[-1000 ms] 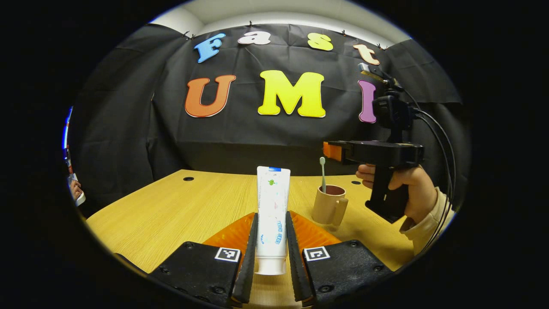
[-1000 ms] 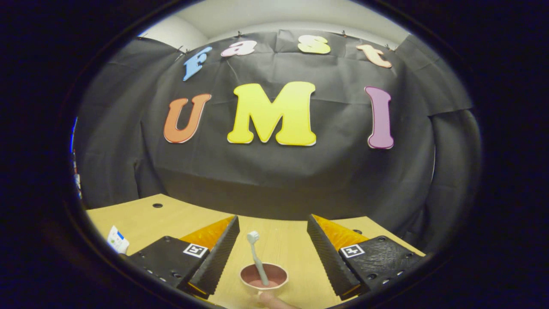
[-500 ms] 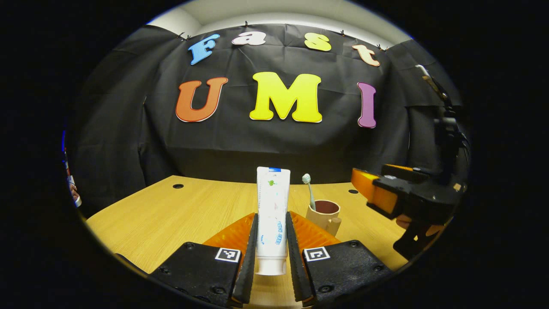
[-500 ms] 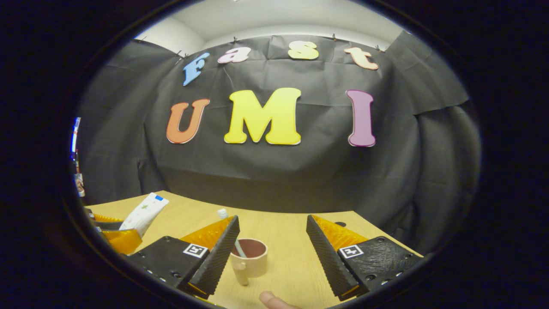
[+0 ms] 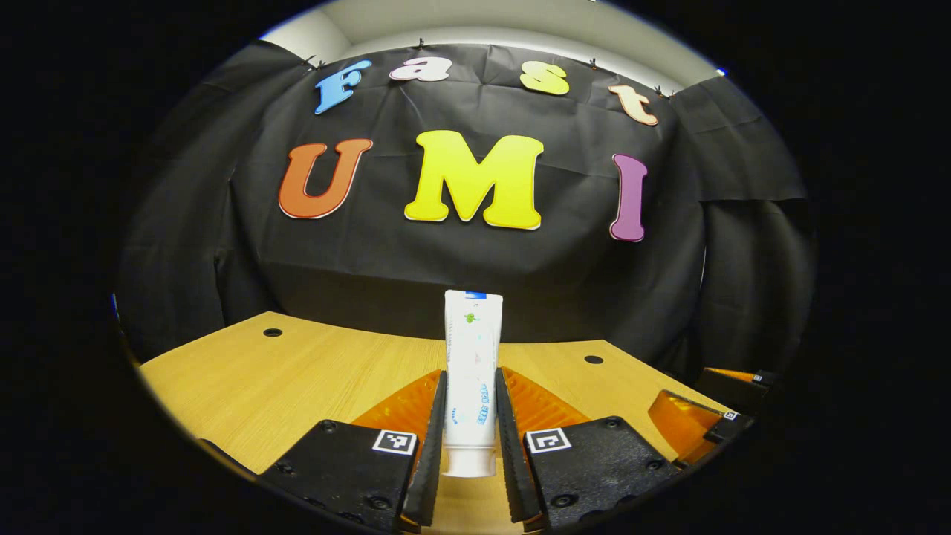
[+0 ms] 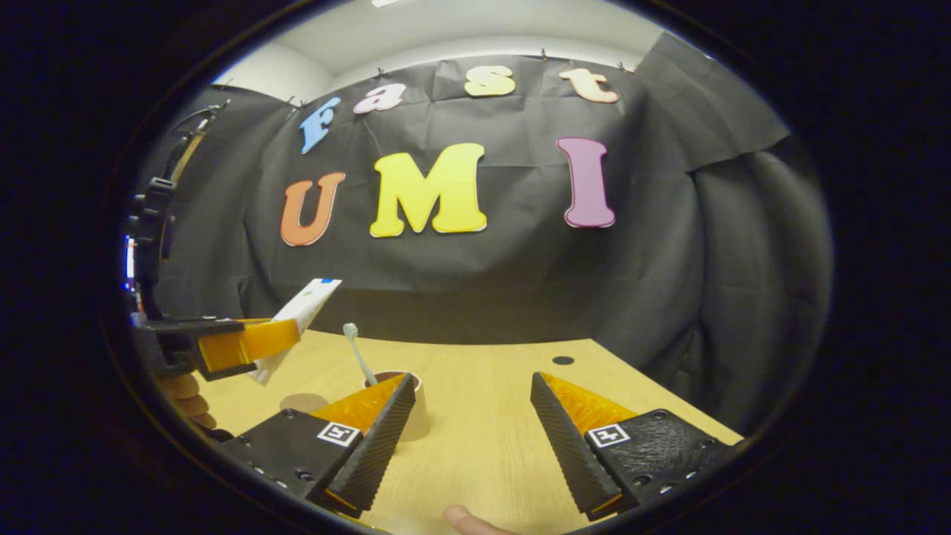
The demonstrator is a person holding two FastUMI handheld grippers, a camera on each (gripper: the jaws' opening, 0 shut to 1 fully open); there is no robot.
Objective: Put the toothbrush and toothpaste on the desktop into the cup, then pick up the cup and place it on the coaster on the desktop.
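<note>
In the left gripper view my left gripper (image 5: 469,438) is shut on a white toothpaste tube (image 5: 472,371), cap end toward the camera, held above the wooden desktop (image 5: 297,371). The right gripper view shows that same left gripper (image 6: 245,343) with the tube (image 6: 301,312) at the left, raised just left of the tan cup (image 6: 416,412). A toothbrush (image 6: 358,354) stands in the cup, head up. My right gripper (image 6: 472,427) is open over the desk, and its left finger covers part of the cup. A round brown coaster (image 6: 303,403) lies left of the cup.
The right gripper's orange finger (image 5: 687,427) shows at the lower right of the left gripper view. A hand (image 6: 186,397) holds the left gripper. Two small round holes (image 5: 273,332) (image 5: 593,359) sit in the desktop near its far edge. A fingertip (image 6: 464,519) shows at the bottom.
My right gripper has drawn back and to the right, away from the cup. My left gripper with the tube has swung, so the cup has left its view. The coaster has come into sight.
</note>
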